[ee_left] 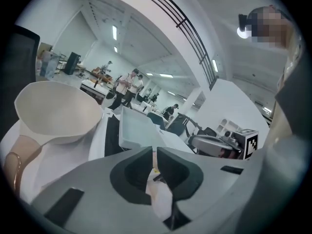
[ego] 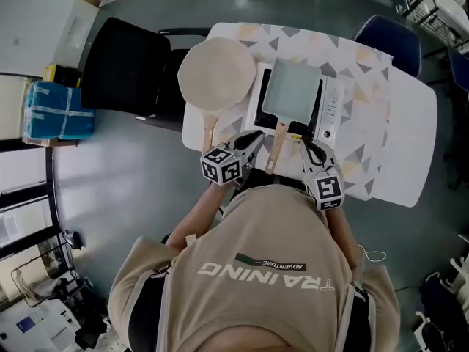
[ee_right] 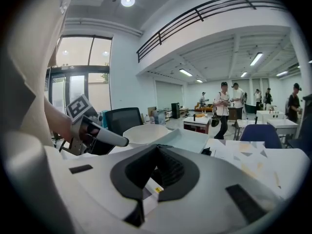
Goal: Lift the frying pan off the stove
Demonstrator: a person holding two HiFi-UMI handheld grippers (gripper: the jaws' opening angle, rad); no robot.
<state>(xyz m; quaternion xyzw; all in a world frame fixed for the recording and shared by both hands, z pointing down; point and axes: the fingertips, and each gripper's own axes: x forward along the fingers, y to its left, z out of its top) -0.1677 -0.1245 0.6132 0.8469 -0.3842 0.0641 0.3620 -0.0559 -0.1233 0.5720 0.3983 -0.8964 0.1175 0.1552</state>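
**Frying pan [ego: 292,90] on stove [ego: 333,110], tools either side of its handle**

Nearest the person, left tool [ego: 254,138] has its jaws a narrow slit apart, with nothing between them. Right tool [ego: 300,138] has its jaws together, empty. The pan's wooden handle [ego: 276,147] points toward the person and lies between the two tools; neither grips it. The square pan sits flat on the stove on the counter [ego: 399,130]. A round white pan [ego: 217,73] is just left of the stove. A black chair [ego: 124,66] stands farther left.

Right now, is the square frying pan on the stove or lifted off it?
On the stove: the frying pan sits flat on the stove, its handle sticking out over the near edge.
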